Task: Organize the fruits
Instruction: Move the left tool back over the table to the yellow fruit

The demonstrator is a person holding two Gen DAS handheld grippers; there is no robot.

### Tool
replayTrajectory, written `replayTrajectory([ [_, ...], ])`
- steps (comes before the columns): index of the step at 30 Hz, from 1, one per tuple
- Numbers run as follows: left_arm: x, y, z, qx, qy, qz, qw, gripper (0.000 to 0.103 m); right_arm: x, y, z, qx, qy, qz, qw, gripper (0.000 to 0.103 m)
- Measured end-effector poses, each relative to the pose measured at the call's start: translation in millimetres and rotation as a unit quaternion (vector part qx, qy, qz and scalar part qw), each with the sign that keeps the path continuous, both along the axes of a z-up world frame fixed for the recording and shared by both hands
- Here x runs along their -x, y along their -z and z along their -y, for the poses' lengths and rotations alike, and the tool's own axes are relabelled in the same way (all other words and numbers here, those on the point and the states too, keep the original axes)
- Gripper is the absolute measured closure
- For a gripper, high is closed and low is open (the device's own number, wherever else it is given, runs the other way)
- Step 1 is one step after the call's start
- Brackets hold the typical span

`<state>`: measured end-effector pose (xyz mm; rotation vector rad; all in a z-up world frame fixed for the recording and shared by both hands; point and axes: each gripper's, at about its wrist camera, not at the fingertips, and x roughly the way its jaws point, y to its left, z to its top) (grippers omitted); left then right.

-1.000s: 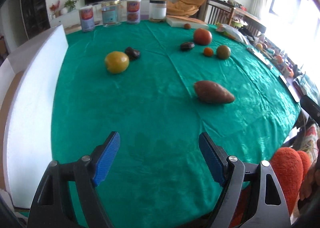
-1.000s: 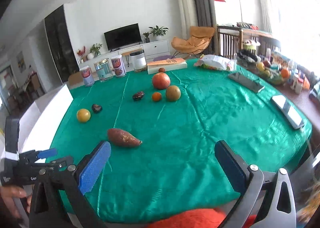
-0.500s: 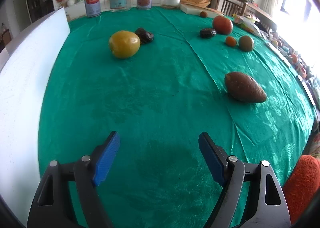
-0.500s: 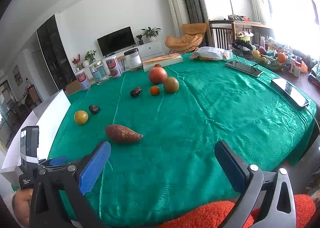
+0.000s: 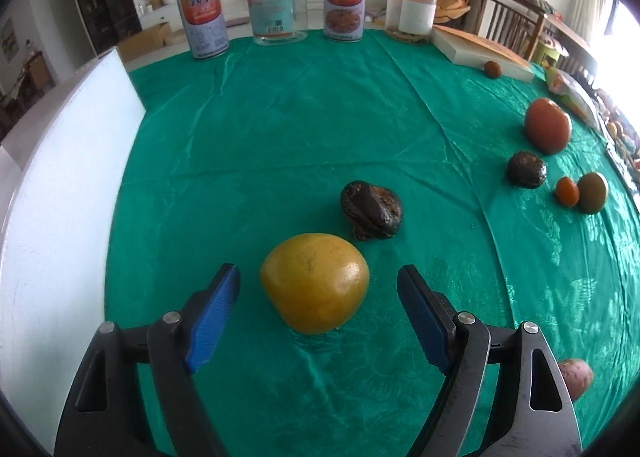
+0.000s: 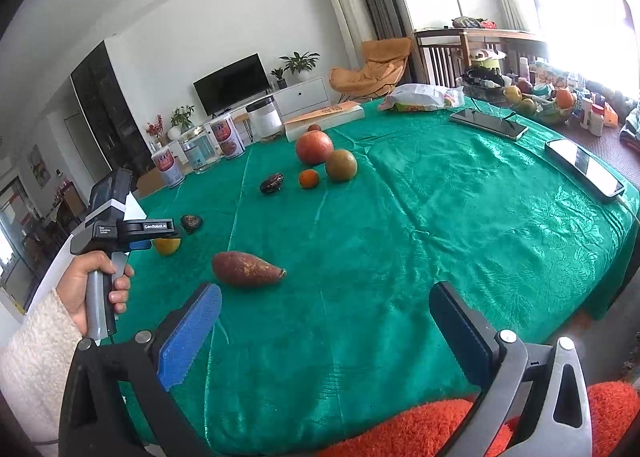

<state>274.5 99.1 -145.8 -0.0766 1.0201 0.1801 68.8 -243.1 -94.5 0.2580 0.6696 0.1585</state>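
Observation:
A yellow-orange fruit (image 5: 315,282) lies on the green tablecloth (image 5: 280,137) between the fingers of my open left gripper (image 5: 319,289); the pads do not touch it. A dark wrinkled fruit (image 5: 372,210) lies just behind it. Further right are a second dark fruit (image 5: 527,169), a big red fruit (image 5: 547,126), a small orange one (image 5: 567,190) and a green-brown one (image 5: 593,187). My right gripper (image 6: 326,307) is open and empty, near the table's front edge. A brown sweet potato (image 6: 246,269) lies ahead of its left finger. The left gripper also shows in the right wrist view (image 6: 140,243).
A white foam board (image 5: 60,193) runs along the table's left side. Several cans and jars (image 5: 276,5) stand at the far edge, with a flat box (image 5: 480,49) and a small red fruit (image 5: 492,69) beside it. Two phones (image 6: 584,167) lie at the right.
My left gripper has moved forward over the table and now has the yellow-orange fruit between its open fingers. The right gripper has hardly moved and stays open.

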Motion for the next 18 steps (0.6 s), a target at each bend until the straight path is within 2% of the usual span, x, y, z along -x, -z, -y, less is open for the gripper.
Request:
replayTrajectory([
  [8, -10.9, 4.4, 3.5, -0.013, 0.025, -0.007, 0.9996, 0.020, -1.8, 0.5, 0.0, -0.003, 0.001, -0.005, 1.000, 0.000],
  [18, -10.9, 5.5, -5.4, -0.017, 0.023, -0.010, 0.9995, 0.020, -2.3, 0.7, 2.2, -0.009, 0.006, -0.005, 1.000, 0.000],
])
